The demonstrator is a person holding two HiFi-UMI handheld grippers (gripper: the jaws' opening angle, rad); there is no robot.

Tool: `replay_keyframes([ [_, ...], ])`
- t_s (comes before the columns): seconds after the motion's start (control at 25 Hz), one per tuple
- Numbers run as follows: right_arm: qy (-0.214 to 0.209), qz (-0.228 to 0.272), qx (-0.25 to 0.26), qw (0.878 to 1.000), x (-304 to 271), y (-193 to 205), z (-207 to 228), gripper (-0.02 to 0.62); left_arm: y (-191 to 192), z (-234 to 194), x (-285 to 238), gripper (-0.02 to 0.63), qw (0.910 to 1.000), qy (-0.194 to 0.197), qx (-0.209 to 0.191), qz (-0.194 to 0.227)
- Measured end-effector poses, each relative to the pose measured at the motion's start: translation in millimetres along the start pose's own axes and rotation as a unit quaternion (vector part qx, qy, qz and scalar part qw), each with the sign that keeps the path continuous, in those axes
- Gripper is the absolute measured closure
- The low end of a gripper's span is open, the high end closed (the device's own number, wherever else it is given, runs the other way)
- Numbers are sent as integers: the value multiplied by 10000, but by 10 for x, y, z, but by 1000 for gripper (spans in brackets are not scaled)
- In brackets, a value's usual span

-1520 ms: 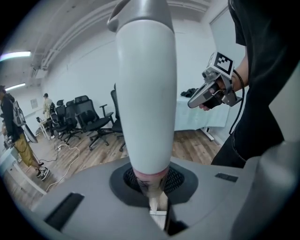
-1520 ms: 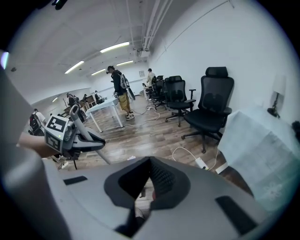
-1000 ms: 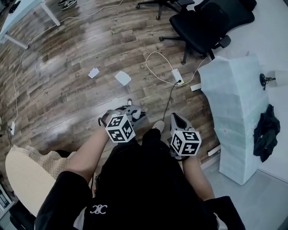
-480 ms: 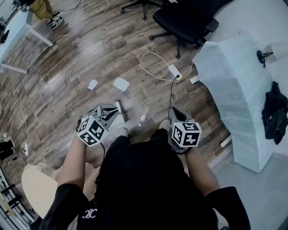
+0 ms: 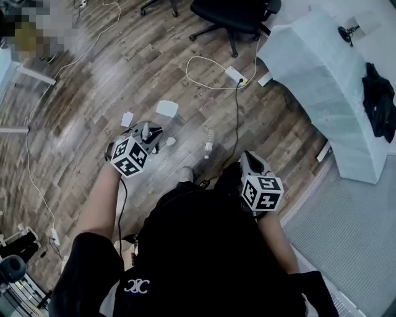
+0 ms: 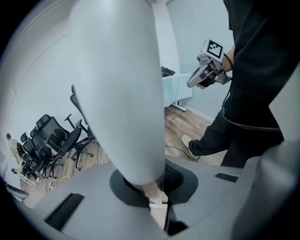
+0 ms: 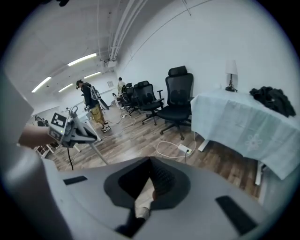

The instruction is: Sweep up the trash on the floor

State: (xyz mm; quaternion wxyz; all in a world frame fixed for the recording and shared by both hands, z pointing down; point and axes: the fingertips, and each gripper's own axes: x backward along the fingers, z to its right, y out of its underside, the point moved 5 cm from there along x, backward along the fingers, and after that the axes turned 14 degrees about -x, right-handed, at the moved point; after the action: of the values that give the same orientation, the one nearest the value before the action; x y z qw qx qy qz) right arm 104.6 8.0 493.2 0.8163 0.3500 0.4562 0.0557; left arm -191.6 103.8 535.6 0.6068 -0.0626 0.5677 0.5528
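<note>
Trash lies on the wood floor in the head view: a white paper (image 5: 167, 108), a smaller scrap (image 5: 127, 119), a tiny crumpled bit (image 5: 170, 141) and a pale wrapper (image 5: 209, 146). My left gripper (image 5: 148, 137) is shut on a grey upright handle (image 5: 146, 130), just near of the papers. That handle (image 6: 117, 89) fills the left gripper view between the jaws of the left gripper (image 6: 150, 187), and shows as a thin pole (image 7: 93, 151) in the right gripper view. My right gripper (image 5: 246, 160) hangs by my right leg; seen from its own camera, the right gripper (image 7: 145, 197) has its jaws together with nothing visibly held.
A power strip (image 5: 235, 74) with a white cable and a black cord (image 5: 236, 117) lie ahead. A black office chair (image 5: 232, 15) stands beyond. A cloth-covered table (image 5: 322, 68) with a black garment (image 5: 378, 102) is at right, grey carpet (image 5: 346, 247) beside it. A person (image 7: 91, 105) stands far off.
My left gripper has carried the handle leftward and farther from my body, up to the paper scraps. The right gripper has stayed by my leg. My head has turned right.
</note>
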Motion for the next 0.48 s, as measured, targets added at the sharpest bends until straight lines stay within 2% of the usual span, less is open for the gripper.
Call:
replay_keyframes([
  [0.16,519,75,-341,9980,323,199,210,583,-123,-253,-238,588,9995,-131,57,292],
  [0.32,875,266,-550,9943,598,241,312,583,-443,-285,-470,588,9977,151,-121,644],
  [0.48,1008,273,-677,9922,710,322,402,582,-806,-208,-649,588,9943,420,-269,938],
])
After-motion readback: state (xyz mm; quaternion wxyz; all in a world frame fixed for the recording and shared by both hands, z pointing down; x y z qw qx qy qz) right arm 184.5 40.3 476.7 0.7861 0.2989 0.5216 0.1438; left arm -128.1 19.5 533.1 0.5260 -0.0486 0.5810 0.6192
